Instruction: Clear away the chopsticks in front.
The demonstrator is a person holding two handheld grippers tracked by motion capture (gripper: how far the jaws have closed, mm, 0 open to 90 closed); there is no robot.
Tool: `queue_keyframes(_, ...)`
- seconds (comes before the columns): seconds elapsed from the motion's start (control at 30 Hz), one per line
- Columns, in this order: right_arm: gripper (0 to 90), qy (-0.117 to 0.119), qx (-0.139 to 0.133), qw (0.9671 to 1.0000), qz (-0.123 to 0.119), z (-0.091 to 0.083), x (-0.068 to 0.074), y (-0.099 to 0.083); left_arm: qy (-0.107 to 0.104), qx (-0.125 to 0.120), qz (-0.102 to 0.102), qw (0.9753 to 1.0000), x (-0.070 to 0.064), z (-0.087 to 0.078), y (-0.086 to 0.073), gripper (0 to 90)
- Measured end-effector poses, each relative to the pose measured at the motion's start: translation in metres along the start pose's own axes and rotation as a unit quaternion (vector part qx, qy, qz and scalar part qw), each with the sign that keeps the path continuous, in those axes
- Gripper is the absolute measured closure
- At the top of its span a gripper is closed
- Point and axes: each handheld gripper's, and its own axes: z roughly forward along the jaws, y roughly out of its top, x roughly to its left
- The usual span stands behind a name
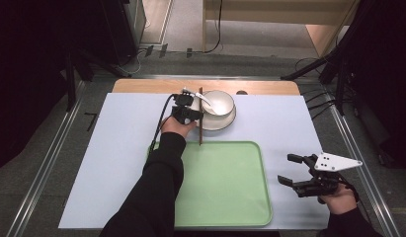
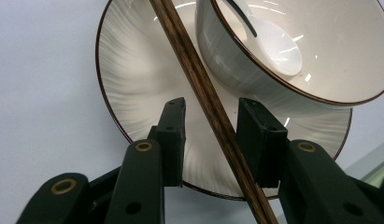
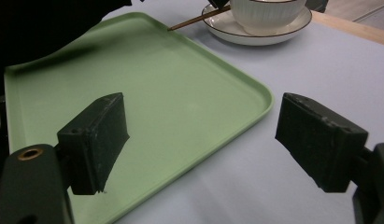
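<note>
With left gripper (image 2: 210,133) jaws apart around chopsticks (image 2: 206,100) on plate (image 2: 129,79), right gripper (image 3: 199,140) released: seemingly grasping step, next needing closing.

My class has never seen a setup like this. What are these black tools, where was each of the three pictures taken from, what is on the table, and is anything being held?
A person holds a hand-operated, two-jaw gripper in each hand. One picture looks down from above the table; the other two come from cameras riding on each gripper, looking along its black jaws. On the table lie a green tray and a plate carrying a bowl with a white spoon inside. The left gripper has its jaws either side of wooden chopsticks leaning on the plate, not yet closed on them. The right gripper hovers open beside the tray, holding nothing.
</note>
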Motion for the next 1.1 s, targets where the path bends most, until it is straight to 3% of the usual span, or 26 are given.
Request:
queue_keyframes(0.27, 17.6, 0.001, 0.002, 1.0, 0.0, 0.0, 0.0, 0.0, 0.003, 0.0, 0.003, 1.0, -0.002, 0.0, 0.0, 65.8)
queue_keyframes(0.47, 17.6, 0.001, 0.001, 1.0, -0.001, 0.0, 0.001, 0.0, 0.004, -0.003, -0.007, 1.0, 0.0, 0.0, 0.0, 67.7)
queue_keyframes(0.73, 17.6, 0.002, 0.002, 1.0, -0.001, 0.001, 0.001, 0.0, 0.013, 0.01, -0.004, 0.9999, 0.002, 0.005, -0.001, 71.8)
queue_keyframes(0.9, 17.6, 0.003, 0.001, 1.0, -0.003, 0.001, 0.001, 0.0, 0.009, 0.015, -0.037, 0.9992, 0.004, 0.013, -0.002, 78.0)
queue_keyframes(0.97, 17.6, 0.003, 0.001, 1.0, -0.003, 0.001, 0.001, 0.0, 0.009, 0.013, -0.064, 0.9978, 0.006, 0.013, 0.0, 80.6)
queue_keyframes(1.1, 17.6, 0.003, 0.001, 1.0, -0.001, 0.0, 0.0, 0.0, 0.02, 0.007, -0.08, 0.9965, 0.008, 0.013, 0.0, 85.1)
